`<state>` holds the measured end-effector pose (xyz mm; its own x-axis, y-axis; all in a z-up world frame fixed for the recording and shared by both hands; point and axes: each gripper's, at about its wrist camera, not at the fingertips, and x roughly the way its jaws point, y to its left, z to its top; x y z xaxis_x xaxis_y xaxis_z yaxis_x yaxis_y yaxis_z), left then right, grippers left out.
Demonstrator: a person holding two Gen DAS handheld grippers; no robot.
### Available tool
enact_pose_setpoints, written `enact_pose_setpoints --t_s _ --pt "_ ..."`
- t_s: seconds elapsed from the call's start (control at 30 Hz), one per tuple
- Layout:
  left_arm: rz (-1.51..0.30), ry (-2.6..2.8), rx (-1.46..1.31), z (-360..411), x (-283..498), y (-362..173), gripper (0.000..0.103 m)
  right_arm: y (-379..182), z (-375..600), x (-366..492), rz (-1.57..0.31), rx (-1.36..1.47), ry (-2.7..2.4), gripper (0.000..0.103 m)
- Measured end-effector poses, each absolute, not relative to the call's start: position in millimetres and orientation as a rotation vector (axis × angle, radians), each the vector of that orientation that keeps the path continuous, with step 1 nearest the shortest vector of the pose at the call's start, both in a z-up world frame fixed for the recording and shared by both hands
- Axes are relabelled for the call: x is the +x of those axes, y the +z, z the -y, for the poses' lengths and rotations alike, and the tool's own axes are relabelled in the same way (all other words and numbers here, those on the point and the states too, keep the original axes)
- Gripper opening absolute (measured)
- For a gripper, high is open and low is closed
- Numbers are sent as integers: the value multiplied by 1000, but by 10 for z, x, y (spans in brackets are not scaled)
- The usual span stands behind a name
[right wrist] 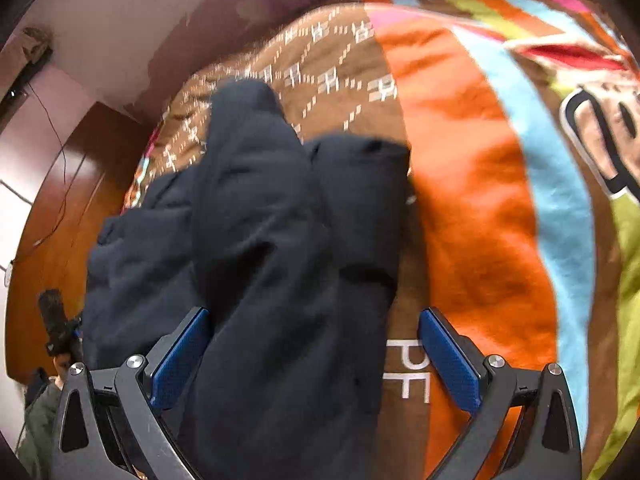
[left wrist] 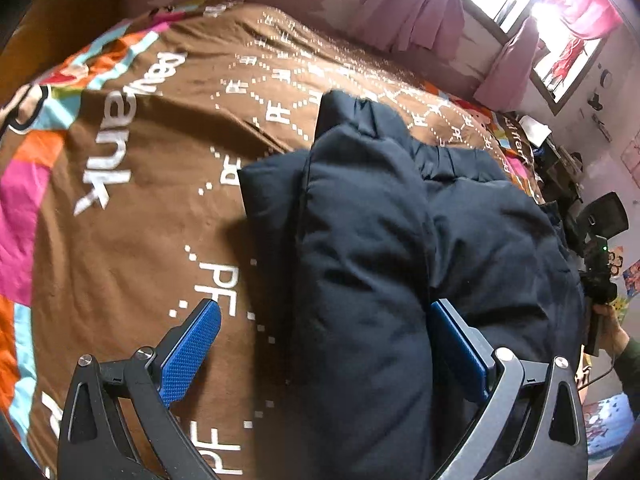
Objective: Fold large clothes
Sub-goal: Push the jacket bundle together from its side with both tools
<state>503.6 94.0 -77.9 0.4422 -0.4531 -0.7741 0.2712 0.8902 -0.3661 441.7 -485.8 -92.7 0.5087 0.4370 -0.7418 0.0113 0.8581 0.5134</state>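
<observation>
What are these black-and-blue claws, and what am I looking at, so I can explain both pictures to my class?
No robot here: a person carries two hand-held grasping tools, each with a fisheye camera looking along its blue-padded fingers. One picture is from the left tool, the other from the right tool. Both hang open above a dark navy padded jacket, bunched on a brown bedspread with white lettering and bright stripes. In each view jacket fabric lies between the fingers, but neither tool is clamped on it. At the left view's edge, the person's hand grips the other tool.

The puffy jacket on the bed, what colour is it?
Dark navy, nearly black jacket; clearest in the left wrist view.
</observation>
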Motion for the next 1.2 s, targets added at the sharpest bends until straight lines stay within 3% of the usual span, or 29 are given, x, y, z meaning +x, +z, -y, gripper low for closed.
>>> enact_pose_setpoints --t_s 0.4,1.03,1.2 --pt "-1167 -511 -316 -1078 5238 -958 102 -971 4855 4508 -1042 583 450 103" --pt "-1226 -594 -284 -1248 5283 -930 102 -1038 4784 4572 -1100 598 405 103" --pt "-1227 -669 -304 -1201 5215 -907 93 -984 4650 4589 -1099 544 397 103"
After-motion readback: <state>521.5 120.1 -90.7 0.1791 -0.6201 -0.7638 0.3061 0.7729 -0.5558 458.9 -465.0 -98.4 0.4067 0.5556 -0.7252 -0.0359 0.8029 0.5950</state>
